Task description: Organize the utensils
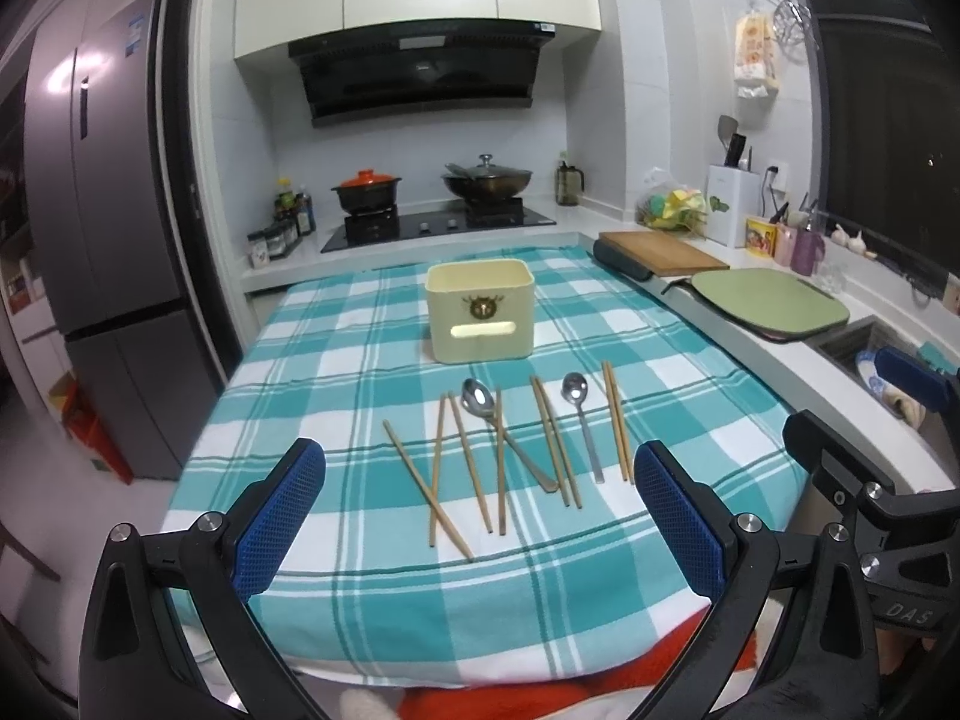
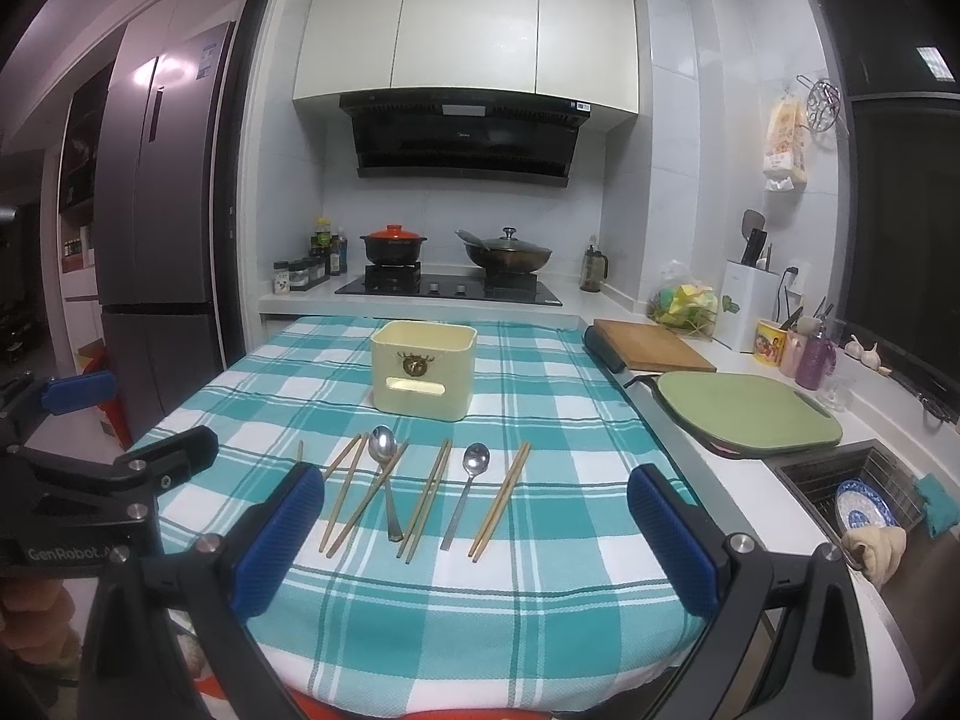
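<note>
Both grippers hang above the near edge of the table, neither touching anything. The left gripper (image 1: 480,510) has its jaws wide and holds nothing; the right gripper (image 2: 477,531) likewise stands wide and unloaded.

The utensils lie in a loose row on the checked cloth (image 1: 336,360), handles toward the person. Left wrist view: 2 crossed chopsticks (image 1: 435,474) at the left, then 2 more single sticks, a large spoon (image 1: 478,397) lying across one of them, a tidy chopstick pair (image 1: 555,441), a small spoon (image 1: 574,389), and a second pair (image 1: 618,420) at the right.

The cream box (image 1: 480,309) stands upright just beyond the row, open top up; in my judgement it is the intended holder. No utensil is visible in it.

Assessment: task not yet begun. The crossed pieces on the left look harder to lift singly; the separate pieces on the right appear easier first picks.
</note>
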A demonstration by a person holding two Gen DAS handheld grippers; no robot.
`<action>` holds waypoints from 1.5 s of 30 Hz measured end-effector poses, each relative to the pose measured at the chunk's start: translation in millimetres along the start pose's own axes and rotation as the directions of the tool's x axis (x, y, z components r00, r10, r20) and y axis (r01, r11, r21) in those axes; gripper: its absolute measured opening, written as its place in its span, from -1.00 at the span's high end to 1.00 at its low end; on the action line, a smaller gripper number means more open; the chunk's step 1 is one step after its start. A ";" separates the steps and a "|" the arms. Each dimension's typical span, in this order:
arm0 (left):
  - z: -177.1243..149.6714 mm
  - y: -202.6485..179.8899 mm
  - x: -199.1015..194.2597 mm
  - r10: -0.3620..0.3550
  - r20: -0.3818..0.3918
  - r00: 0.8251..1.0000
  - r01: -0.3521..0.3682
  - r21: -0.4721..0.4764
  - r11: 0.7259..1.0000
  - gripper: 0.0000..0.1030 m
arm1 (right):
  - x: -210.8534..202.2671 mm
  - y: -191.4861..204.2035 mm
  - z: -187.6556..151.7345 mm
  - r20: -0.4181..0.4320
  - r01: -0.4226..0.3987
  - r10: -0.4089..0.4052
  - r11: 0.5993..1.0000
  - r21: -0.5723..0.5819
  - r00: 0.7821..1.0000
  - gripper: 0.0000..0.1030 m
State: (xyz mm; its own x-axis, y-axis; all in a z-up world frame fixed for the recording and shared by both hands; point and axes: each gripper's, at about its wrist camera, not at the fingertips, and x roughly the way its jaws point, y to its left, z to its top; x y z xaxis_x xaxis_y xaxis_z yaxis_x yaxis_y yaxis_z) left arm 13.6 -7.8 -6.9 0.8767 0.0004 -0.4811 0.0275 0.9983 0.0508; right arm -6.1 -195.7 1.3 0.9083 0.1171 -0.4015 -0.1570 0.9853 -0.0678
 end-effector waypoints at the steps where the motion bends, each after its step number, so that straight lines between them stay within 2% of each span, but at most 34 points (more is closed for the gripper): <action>1: 0.0 0.0 0.1 0.001 0.000 1.000 -0.001 0.000 1.000 -0.99 | 0.1 0.7 0.2 0.002 0.000 0.000 1.000 -0.004 1.000 -1.00; 25: 1.4 5.2 6.4 0.019 -0.007 1.000 -0.019 -0.009 1.000 -0.99 | -2.3 2.9 4.6 0.033 0.005 -0.004 1.000 -0.022 0.999 -1.00; 45: 1.7 11.3 12.1 0.022 -0.019 1.000 -0.022 -0.001 1.000 -0.99 | 2.1 -0.9 4.5 0.015 0.001 0.000 1.000 -0.013 1.000 -1.00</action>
State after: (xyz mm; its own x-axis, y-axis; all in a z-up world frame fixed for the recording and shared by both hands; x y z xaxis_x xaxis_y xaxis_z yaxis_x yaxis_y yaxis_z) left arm 25.3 3.4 -10.6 0.8677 0.0232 -0.4965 0.0076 0.9982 0.0600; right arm -2.3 -195.9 4.6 0.9141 0.1186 -0.3878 -0.1615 0.9836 -0.0800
